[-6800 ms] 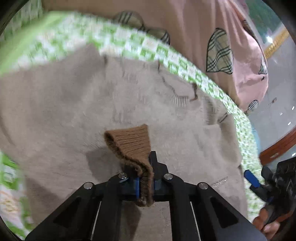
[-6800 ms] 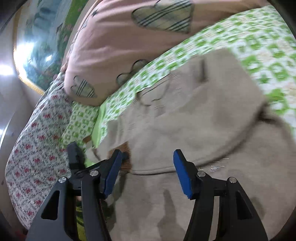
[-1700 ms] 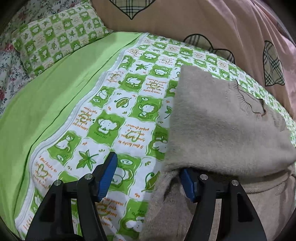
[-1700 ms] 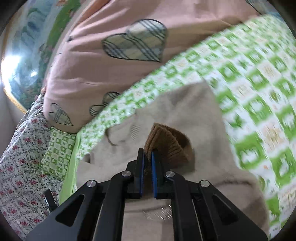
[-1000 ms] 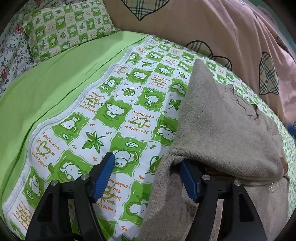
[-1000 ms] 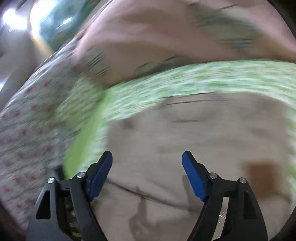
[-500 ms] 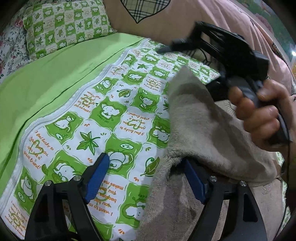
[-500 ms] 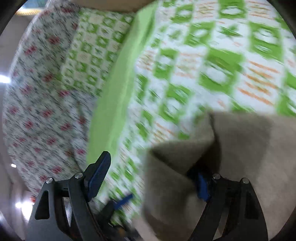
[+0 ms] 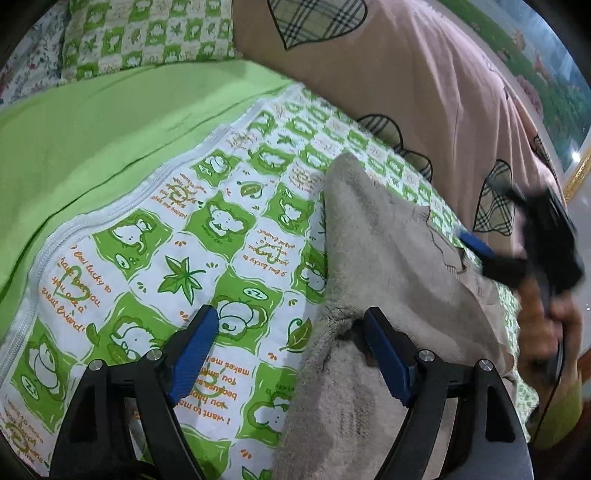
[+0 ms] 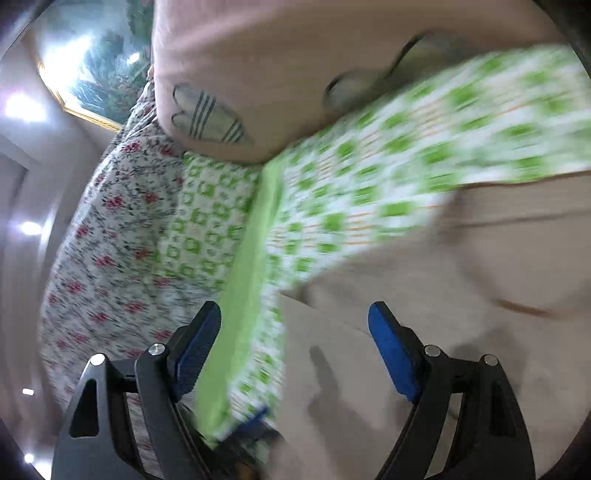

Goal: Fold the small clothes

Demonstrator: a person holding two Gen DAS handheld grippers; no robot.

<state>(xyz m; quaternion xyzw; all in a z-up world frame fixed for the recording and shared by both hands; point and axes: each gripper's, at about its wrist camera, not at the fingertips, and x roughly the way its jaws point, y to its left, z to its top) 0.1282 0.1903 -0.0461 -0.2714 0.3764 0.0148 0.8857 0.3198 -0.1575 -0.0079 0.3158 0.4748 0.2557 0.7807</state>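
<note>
A beige knit sweater (image 9: pixel 388 258) lies partly folded on the green-and-white patterned bed sheet (image 9: pixel 207 236). My left gripper (image 9: pixel 291 354) is open, with its right finger against the sweater's left folded edge and its left finger over the sheet. My right gripper (image 10: pixel 295 347) is open and empty above the sweater (image 10: pixel 461 295), whose left edge lies between the fingers; this view is motion-blurred. In the left wrist view the right gripper (image 9: pixel 517 251) shows at the far right, held in a hand over the sweater.
A pink quilt with plaid hearts (image 9: pixel 388 74) lies along the far side of the bed. A green checked pillow (image 9: pixel 147 33) and floral bedding (image 10: pixel 110 240) sit at the far left. A plain green sheet (image 9: pixel 110 122) borders the patterned one.
My right gripper has swung back from the sweater's far-left edge to its right side and lifted. My left gripper has stayed open at the sweater's left edge.
</note>
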